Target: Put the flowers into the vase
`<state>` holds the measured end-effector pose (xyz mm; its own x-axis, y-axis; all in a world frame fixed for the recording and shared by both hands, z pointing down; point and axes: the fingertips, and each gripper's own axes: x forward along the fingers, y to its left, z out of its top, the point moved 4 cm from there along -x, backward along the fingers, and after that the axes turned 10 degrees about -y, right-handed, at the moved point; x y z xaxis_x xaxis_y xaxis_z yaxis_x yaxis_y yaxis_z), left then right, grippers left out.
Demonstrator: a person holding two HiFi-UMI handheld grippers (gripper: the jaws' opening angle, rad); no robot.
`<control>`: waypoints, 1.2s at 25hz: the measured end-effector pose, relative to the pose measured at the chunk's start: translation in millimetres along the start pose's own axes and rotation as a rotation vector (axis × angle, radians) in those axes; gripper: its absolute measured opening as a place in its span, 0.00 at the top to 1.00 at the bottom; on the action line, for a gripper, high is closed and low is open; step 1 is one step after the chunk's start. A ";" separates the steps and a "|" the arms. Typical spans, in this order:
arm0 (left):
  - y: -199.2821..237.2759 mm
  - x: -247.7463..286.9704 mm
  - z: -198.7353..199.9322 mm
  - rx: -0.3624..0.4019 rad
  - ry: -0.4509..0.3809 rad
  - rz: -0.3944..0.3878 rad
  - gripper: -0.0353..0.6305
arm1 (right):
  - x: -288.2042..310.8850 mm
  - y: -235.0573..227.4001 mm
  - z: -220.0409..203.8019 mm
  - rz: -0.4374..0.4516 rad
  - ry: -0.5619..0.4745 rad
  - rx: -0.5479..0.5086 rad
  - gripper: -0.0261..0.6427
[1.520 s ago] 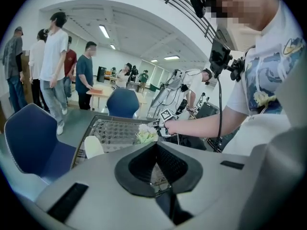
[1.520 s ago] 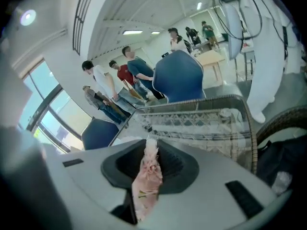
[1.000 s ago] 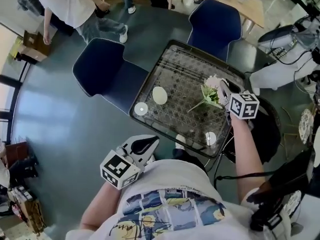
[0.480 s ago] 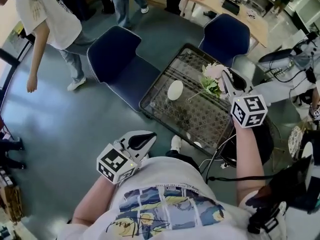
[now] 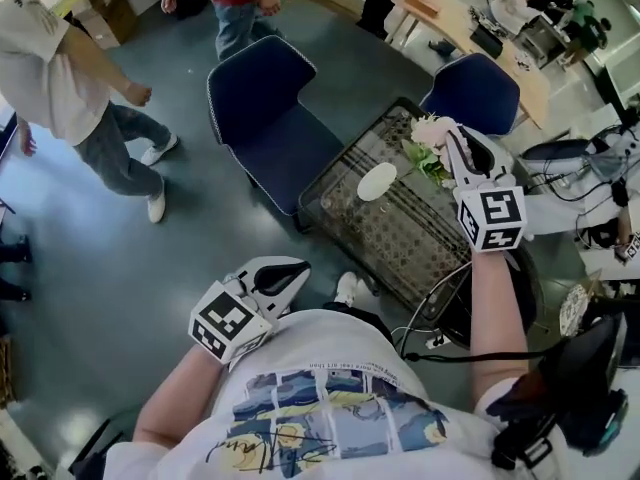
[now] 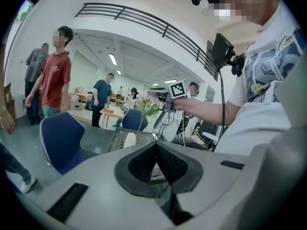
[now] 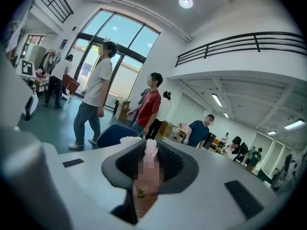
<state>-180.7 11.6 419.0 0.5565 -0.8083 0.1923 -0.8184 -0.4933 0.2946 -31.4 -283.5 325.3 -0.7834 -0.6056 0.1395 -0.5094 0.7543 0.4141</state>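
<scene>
**Flowers up off the table, vase waiting beside them**

Since a second earlier, the right gripper (image 5: pixel 453 146) had risen and rolled, carrying the flowers (image 5: pixel 428 138) up from the glass table (image 5: pixel 405 243); the left gripper (image 5: pixel 292 270) had shifted only a little near the person's torso.

Head view: the pink blooms and green leaves hung above the far part of the table, clamped in the right gripper. The white vase (image 5: pixel 377 181) stood on the table near the flowers, apart from them. The left gripper was off the table's near edge, its jaws together. A blue chair (image 5: pixel 268 108) stood beside the table.

Left gripper view: the left gripper (image 6: pixel 156 150) had its jaws pressed together with nothing between them. Beyond them were the table (image 6: pixel 116 139), the vase (image 6: pixel 130 139) and the flowers (image 6: pixel 147 105) held high at the end of the person's outstretched arm.

Right gripper view: the right gripper (image 7: pixel 149 169) was closed tight on the flowers (image 7: pixel 151 147), whose pale tip stood up between the jaws; a mosaic patch covered the part below.
</scene>
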 end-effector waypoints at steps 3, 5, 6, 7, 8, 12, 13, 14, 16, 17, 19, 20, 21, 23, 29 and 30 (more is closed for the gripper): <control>10.5 -11.6 -1.9 -0.017 -0.015 0.027 0.93 | 20.4 12.7 0.8 0.023 0.007 -0.066 0.85; 11.4 -14.1 -2.8 -0.026 -0.022 0.046 0.93 | 27.3 16.3 -1.2 0.036 0.009 -0.102 0.85; 10.6 -14.4 -3.2 -0.030 -0.025 0.054 0.93 | 29.7 17.5 -2.6 0.043 0.009 -0.115 0.86; 9.5 -14.4 -3.8 -0.033 -0.028 0.063 0.93 | 31.8 19.0 -4.4 0.050 0.008 -0.125 0.86; 8.4 -14.2 -4.5 -0.037 -0.030 0.070 0.93 | 33.8 21.0 -6.6 0.058 0.007 -0.131 0.86; 7.5 -12.6 -5.7 -0.044 -0.035 0.090 0.93 | 40.2 31.6 -20.3 0.082 0.005 -0.137 0.86; 7.6 -12.5 -5.5 -0.046 -0.035 0.094 0.93 | 41.4 34.2 -24.5 0.085 0.004 -0.132 0.86; 7.5 -12.8 -5.2 -0.048 -0.034 0.099 0.93 | 42.6 36.7 -28.9 0.088 0.003 -0.126 0.85; 7.0 -14.1 -3.7 -0.049 -0.031 0.109 0.93 | 44.9 42.5 -37.8 0.095 0.000 -0.113 0.85; 7.0 -14.7 -3.0 -0.048 -0.028 0.113 0.93 | 46.0 46.3 -42.4 0.101 -0.001 -0.111 0.85; 7.3 -15.9 -1.9 -0.048 -0.026 0.121 0.93 | 47.7 55.3 -52.6 0.117 0.003 -0.113 0.86; 7.4 -16.3 -1.5 -0.048 -0.027 0.125 0.93 | 48.0 59.5 -58.0 0.125 0.005 -0.113 0.85; 7.4 -16.1 -1.1 -0.047 -0.029 0.129 0.93 | 47.8 62.8 -63.2 0.131 0.005 -0.112 0.85; 7.3 -13.9 0.0 -0.047 -0.025 0.136 0.93 | 48.3 66.5 -73.3 0.138 0.004 -0.111 0.85; 5.4 -3.6 1.3 -0.063 -0.002 0.147 0.93 | 54.8 75.0 -102.9 0.171 0.020 -0.103 0.85; 4.8 -3.0 -0.6 -0.064 -0.002 0.148 0.93 | 54.6 76.6 -107.1 0.170 0.021 -0.097 0.85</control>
<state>-186.2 11.8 420.3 0.4299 -0.8713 0.2367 -0.8808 -0.3471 0.3220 -75.1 -285.9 460.9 -0.8471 -0.4772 0.2338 -0.3323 0.8190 0.4679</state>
